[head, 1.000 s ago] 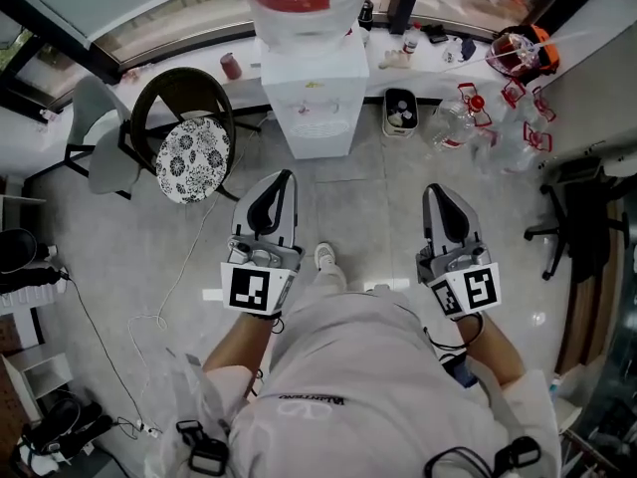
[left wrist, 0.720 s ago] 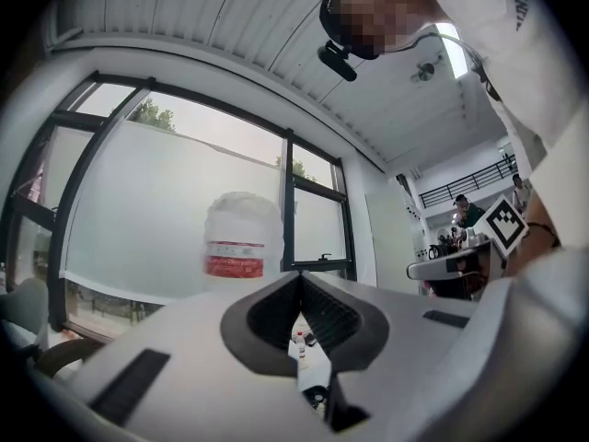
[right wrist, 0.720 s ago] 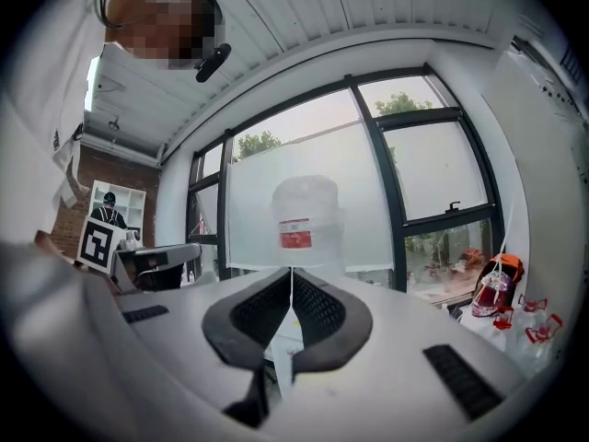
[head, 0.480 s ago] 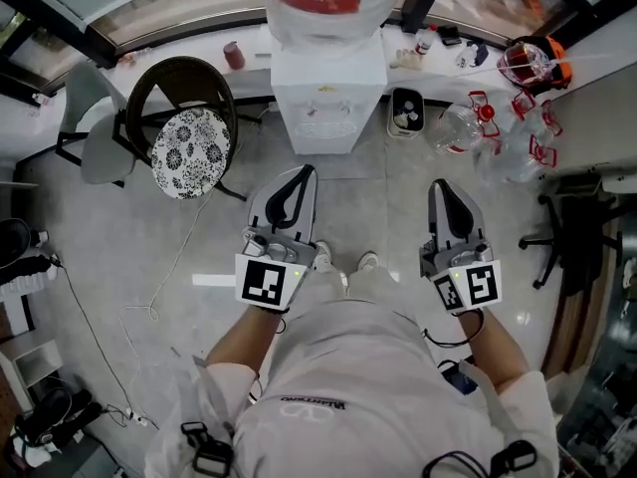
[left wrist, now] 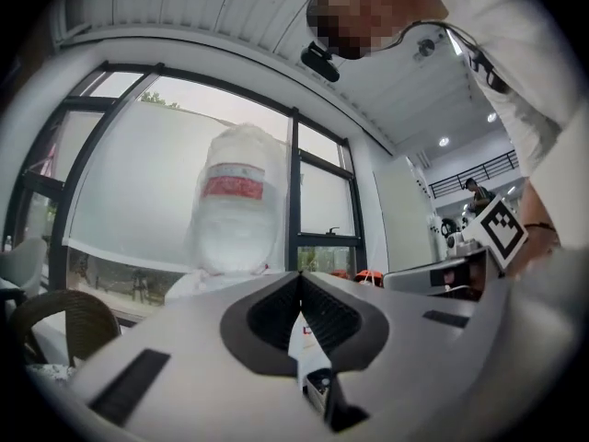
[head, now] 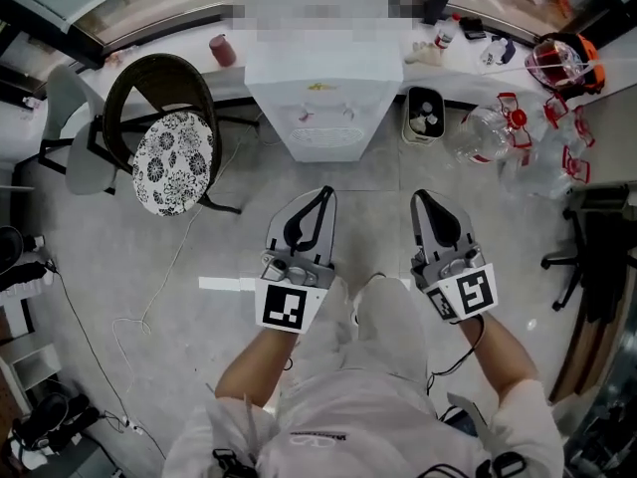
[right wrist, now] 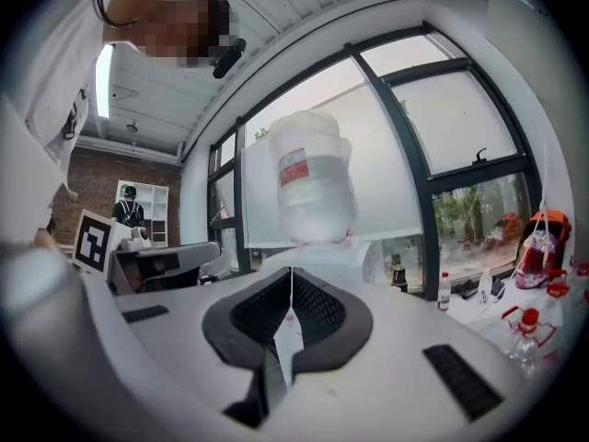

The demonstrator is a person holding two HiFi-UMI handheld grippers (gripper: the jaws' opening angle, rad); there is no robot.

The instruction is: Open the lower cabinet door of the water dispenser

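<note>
Left gripper (head: 323, 189): the two grey ribbed pads meet tip to tip, fully closed, with nothing between them. Right gripper (head: 419, 196): pads likewise pressed together and holding nothing. Both grippers point forward, side by side, above the person's knees.

The white box-shaped water dispenser (head: 317, 93) stands on the grey tiled floor (head: 119, 267), straight ahead of both grippers and well apart from them, its back to the window ledge. An inverted clear water bottle with a red label (left wrist: 235, 205) sits on top. From the head view the front face is seen steeply, showing only the tap recess; the lower cabinet door cannot be made out. In both gripper views the jaw bodies cover the cabinet.

Left of the dispenser stands a dark round wicker chair with a floral cushion (head: 171, 162). Just beside it on the right is a small white bin (head: 426, 115).
</note>
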